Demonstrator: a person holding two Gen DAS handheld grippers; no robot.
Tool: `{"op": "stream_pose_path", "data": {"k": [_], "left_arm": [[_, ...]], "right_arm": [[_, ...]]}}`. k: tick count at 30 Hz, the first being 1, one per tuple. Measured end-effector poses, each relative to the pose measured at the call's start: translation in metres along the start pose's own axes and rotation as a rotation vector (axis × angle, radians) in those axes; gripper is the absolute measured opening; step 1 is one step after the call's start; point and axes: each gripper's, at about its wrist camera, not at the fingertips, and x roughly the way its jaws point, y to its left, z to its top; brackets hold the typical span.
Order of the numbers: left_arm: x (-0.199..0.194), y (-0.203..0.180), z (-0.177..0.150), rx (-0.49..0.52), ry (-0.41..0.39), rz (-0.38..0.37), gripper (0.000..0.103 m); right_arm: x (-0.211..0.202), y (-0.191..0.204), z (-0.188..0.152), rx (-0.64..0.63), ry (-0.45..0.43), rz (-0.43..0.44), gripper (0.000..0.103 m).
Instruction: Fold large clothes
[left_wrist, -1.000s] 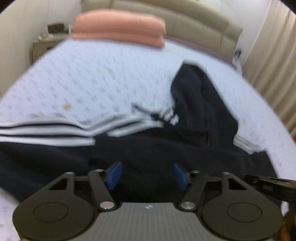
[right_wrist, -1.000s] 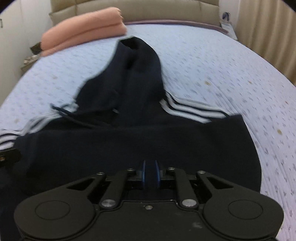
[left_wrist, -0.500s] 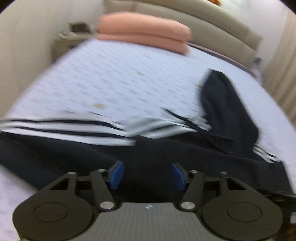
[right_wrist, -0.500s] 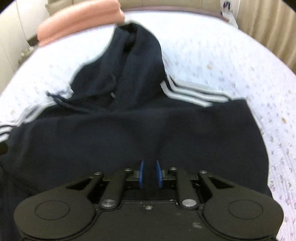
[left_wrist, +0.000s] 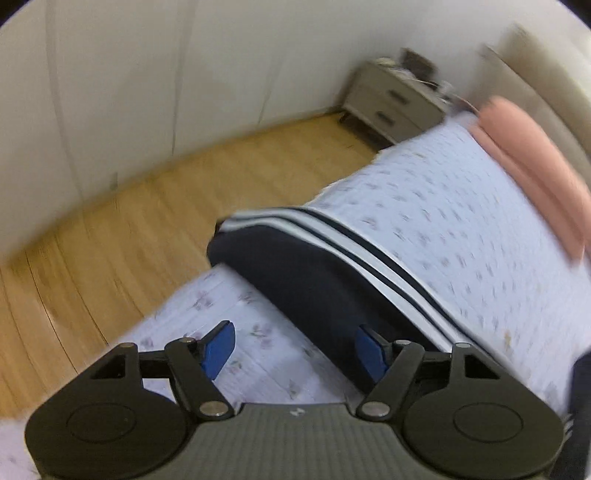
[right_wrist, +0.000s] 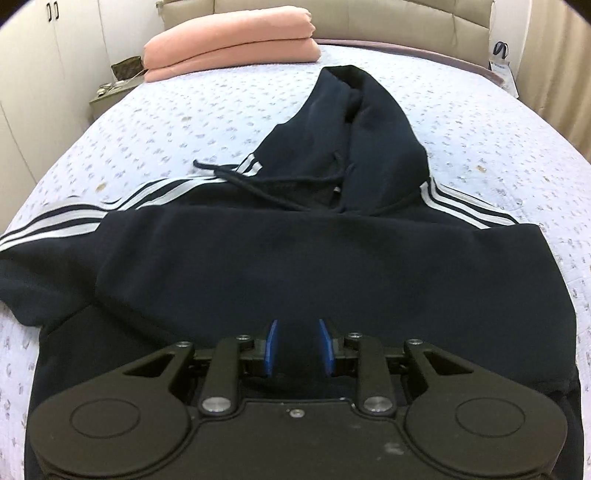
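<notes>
On the bed (right_wrist: 480, 122), a dark hoodie (right_wrist: 295, 266) with white sleeve stripes lies spread flat, its hood (right_wrist: 362, 122) pointing toward the headboard (right_wrist: 406, 22) and its drawcord (right_wrist: 258, 184) trailing across the chest. One sleeve (left_wrist: 332, 266) runs out to the bed's side edge, where its cuff hangs just over the wooden floor (left_wrist: 129, 229). The left hand-held gripper (left_wrist: 295, 349) hovers above the sheet beside that sleeve, its jaws wide apart and holding nothing; the right-hand blue pad (left_wrist: 369, 350) sits over the sleeve's dark cloth, though whether it touches cannot be told. The right hand-held gripper (right_wrist: 299, 347) is low over the hoodie's hem, jaws parted by a narrow gap with dark cloth showing between the blue pads (right_wrist: 271, 347); whether they pinch any of it cannot be told. A folded pink blanket (right_wrist: 232, 40) rests near the headboard, well apart from the hoodie, and a nightstand (left_wrist: 391, 103) stands by the wall (left_wrist: 147, 74).
</notes>
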Motion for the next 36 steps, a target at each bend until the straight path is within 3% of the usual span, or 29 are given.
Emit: {"op": "stream_pose_path", "data": {"k": [3, 8, 10, 12, 14, 20, 25, 28, 34, 35, 36], "left_arm": [[0.013, 0.021, 0.008, -0.121, 0.023, -0.071, 0.074], [0.03, 0.014, 0.011, -0.097, -0.024, -0.117, 0.074], [0.034, 0.006, 0.014, -0.07, -0.046, -0.098, 0.064], [0.035, -0.001, 0.015, -0.021, -0.073, -0.047, 0.033], [0.036, -0.005, 0.017, 0.003, -0.1, -0.066, 0.013], [-0.017, -0.049, -0.004, 0.192, -0.252, -0.129, 0.011], [-0.07, -0.126, -0.056, 0.424, -0.328, -0.272, 0.01], [-0.097, -0.178, -0.103, 0.552, -0.327, -0.382, 0.01], [-0.141, -0.272, -0.234, 0.885, -0.32, -0.558, 0.01], [-0.145, -0.286, -0.26, 0.95, -0.299, -0.595, 0.015], [-0.144, -0.294, -0.282, 1.011, -0.268, -0.624, 0.03]], "right_arm": [[0.001, 0.004, 0.001, -0.003, 0.007, 0.002, 0.031], [0.0, 0.008, 0.001, -0.025, 0.004, -0.009, 0.031], [-0.001, 0.008, 0.0, -0.024, 0.007, -0.015, 0.031], [-0.002, 0.006, -0.002, -0.018, 0.01, -0.02, 0.031], [-0.003, 0.003, -0.005, -0.007, 0.014, -0.024, 0.031], [-0.008, -0.014, -0.017, 0.035, 0.026, -0.025, 0.032], [-0.028, -0.037, -0.021, 0.073, -0.004, -0.033, 0.033], [-0.037, -0.054, -0.021, 0.098, -0.013, -0.03, 0.033], [-0.051, -0.095, -0.025, 0.145, -0.035, -0.062, 0.036], [-0.052, -0.103, -0.026, 0.153, -0.036, -0.071, 0.038], [-0.052, -0.112, -0.028, 0.161, -0.032, -0.085, 0.039]]}}
